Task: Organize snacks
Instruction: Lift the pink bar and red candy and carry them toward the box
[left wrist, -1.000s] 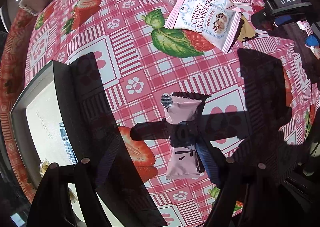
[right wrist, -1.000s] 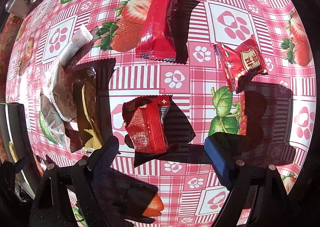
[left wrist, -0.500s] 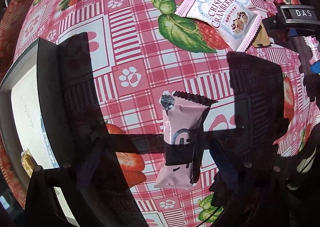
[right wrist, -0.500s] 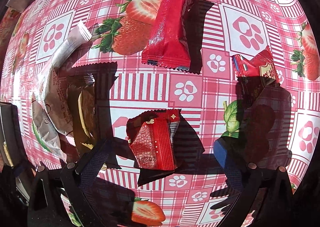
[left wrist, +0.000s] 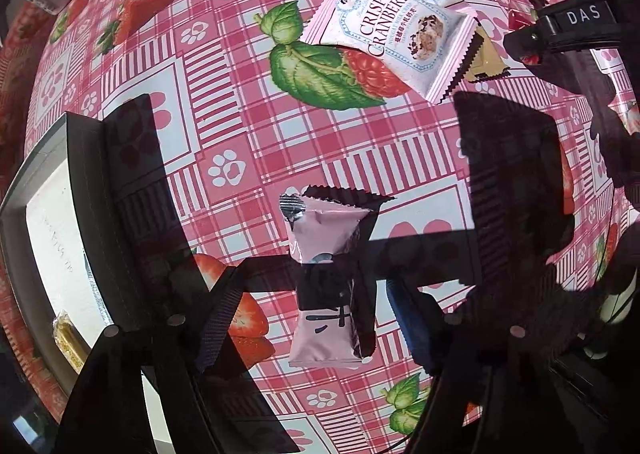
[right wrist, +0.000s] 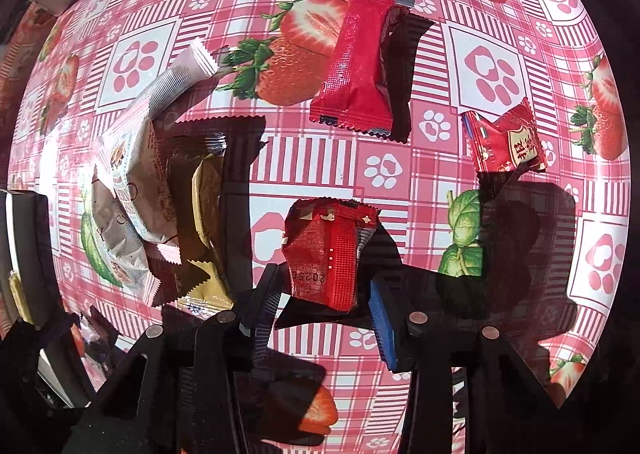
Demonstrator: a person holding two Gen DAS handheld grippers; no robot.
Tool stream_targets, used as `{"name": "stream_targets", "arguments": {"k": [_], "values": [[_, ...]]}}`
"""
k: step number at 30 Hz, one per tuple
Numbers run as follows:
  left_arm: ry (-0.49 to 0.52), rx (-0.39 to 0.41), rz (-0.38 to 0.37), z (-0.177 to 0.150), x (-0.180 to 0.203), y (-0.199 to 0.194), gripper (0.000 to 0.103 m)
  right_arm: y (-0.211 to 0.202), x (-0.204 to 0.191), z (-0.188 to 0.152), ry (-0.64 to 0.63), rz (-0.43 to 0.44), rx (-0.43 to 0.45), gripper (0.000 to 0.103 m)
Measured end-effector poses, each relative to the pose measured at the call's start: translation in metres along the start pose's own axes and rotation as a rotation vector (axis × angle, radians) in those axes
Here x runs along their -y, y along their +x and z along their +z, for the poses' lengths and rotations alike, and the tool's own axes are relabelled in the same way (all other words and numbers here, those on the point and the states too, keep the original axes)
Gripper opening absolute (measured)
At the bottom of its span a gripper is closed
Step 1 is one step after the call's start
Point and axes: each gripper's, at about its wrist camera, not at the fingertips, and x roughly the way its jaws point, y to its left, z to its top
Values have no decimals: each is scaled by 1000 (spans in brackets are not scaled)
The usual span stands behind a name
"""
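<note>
Nearest in the left wrist view, the left gripper (left wrist: 316, 318) points straight down at the table (left wrist: 248, 125), which wears a pink checked cloth printed with strawberries and paw marks. Its jaws are closing, with the pink snack packet (left wrist: 326, 282) lying lengthwise between them; the pads do not yet press on it, a gap of cloth showing on the left side. Toward the table's left edge sits a dark-rimmed tray (left wrist: 100, 213) with a white floor, a small yellowish snack (left wrist: 68, 338) in its near part. Farther off, toward the far edge, two white cranberry crisp packets (left wrist: 396, 37) overlap, a tan wrapper (left wrist: 486, 61) peeking from under them.

In the right wrist view, the right gripper (right wrist: 320, 302) also points straight down, jaws closing around a small red sachet (right wrist: 324, 254) that stands between the fingers; whether the pads already pinch it cannot be told. Just left of it lies a heap of pale and gold wrappers (right wrist: 160, 193). Beyond, a long red packet (right wrist: 360, 65) lies on a printed strawberry, and a small red candy (right wrist: 506, 141) rests toward the right edge
</note>
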Motion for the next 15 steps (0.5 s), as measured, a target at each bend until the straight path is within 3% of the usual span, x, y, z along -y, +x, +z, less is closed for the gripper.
{"name": "stream_targets", "arguments": {"k": [1,3,4,10,15], "values": [[14,9,0,-1,3,-2,65,0,-1,-4,4,11,-6,30],[51,22,0,-3,10,-7,37,-2,-3,-17,24,59,-13,30],[63,15,-3,-4,12,-9,30,-2,-4,-26,35,88,-19,30],[54,3,-62,-18,10,-12,30,3,-13,-92,104,204,-79,30],[18,47,-135,-30,-3,-36,30,-4,-11,-129,235,310,-87,30]]}}
